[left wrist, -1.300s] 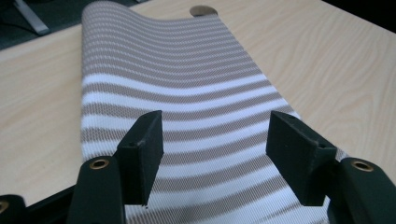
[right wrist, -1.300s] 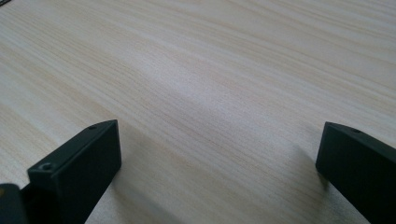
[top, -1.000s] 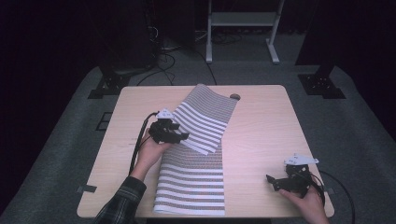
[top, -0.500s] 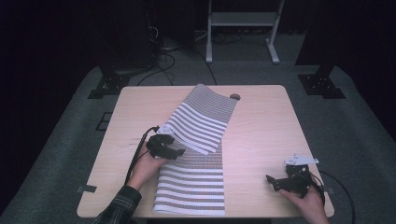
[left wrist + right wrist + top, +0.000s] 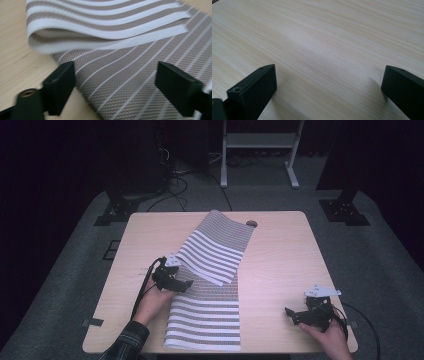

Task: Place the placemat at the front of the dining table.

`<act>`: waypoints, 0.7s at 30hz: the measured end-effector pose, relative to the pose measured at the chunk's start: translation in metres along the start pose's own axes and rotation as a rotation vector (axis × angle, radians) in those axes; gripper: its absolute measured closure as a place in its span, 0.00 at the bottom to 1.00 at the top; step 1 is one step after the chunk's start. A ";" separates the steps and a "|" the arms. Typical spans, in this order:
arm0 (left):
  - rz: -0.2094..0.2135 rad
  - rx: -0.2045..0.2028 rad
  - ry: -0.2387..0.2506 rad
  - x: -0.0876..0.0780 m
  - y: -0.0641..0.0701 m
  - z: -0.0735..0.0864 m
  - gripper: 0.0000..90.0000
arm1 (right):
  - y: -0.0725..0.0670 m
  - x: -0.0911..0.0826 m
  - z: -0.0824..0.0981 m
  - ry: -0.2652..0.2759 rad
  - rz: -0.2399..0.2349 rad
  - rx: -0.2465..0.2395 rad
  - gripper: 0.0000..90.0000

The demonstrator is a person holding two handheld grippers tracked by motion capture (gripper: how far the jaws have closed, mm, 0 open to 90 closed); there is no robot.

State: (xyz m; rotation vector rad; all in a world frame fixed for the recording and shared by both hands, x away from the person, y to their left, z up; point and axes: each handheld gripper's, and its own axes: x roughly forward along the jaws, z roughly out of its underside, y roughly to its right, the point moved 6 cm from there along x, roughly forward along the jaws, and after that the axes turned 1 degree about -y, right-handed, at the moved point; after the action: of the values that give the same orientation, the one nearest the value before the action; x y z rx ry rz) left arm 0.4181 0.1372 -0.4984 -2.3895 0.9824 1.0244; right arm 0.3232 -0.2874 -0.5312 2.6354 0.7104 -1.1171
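A striped grey-and-white cloth (image 5: 210, 320) lies on the wooden table (image 5: 280, 255), with its far half folded back as a flap (image 5: 220, 250) over the middle. My left gripper (image 5: 187, 285) sits low at the cloth's left edge, just in front of the fold. In the left gripper view its jaws have just been opening and the left gripper (image 5: 116, 67) stands open over the flat cloth (image 5: 125, 85), with the rolled fold (image 5: 82, 37) ahead and nothing pinched. My right gripper (image 5: 290, 314) rests open at the table's front right, over bare wood (image 5: 324, 37).
A small dark round thing (image 5: 251, 223) lies at the table's far edge beside the cloth. Black tape (image 5: 92, 322) marks the front left corner. A white stand (image 5: 257, 150), black stand feet (image 5: 345, 212) and cables are on the floor beyond.
My left gripper has come back toward the person and sunk lower, its jaws wider apart; the cloth's flap now lies free on the cloth. The right gripper has stayed put.
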 end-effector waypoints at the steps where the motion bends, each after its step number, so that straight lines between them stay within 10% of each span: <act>1: -0.007 0.007 -0.012 0.002 0.000 0.002 0.15 | 0.000 0.000 0.000 0.000 0.000 0.000 0.00; 5: -0.053 0.049 0.050 -0.008 0.004 -0.008 0.14 | 0.000 0.000 0.000 0.000 0.000 0.001 0.00; 7: -0.011 0.040 0.091 -0.012 0.010 -0.015 0.14 | 0.000 0.000 0.000 0.001 0.000 0.001 0.00; 17: 0.077 0.122 -0.050 0.020 0.036 0.000 0.10 | 0.000 0.000 0.000 0.001 0.000 0.000 0.00; 21: 0.095 0.094 -0.025 0.020 0.036 0.003 0.10 | 0.000 0.000 0.000 0.001 0.000 0.000 0.00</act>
State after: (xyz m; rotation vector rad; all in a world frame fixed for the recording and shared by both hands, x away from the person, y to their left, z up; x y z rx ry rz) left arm 0.4005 0.1049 -0.5169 -2.2683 1.1194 1.0152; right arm 0.3231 -0.2874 -0.5312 2.6357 0.7108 -1.1162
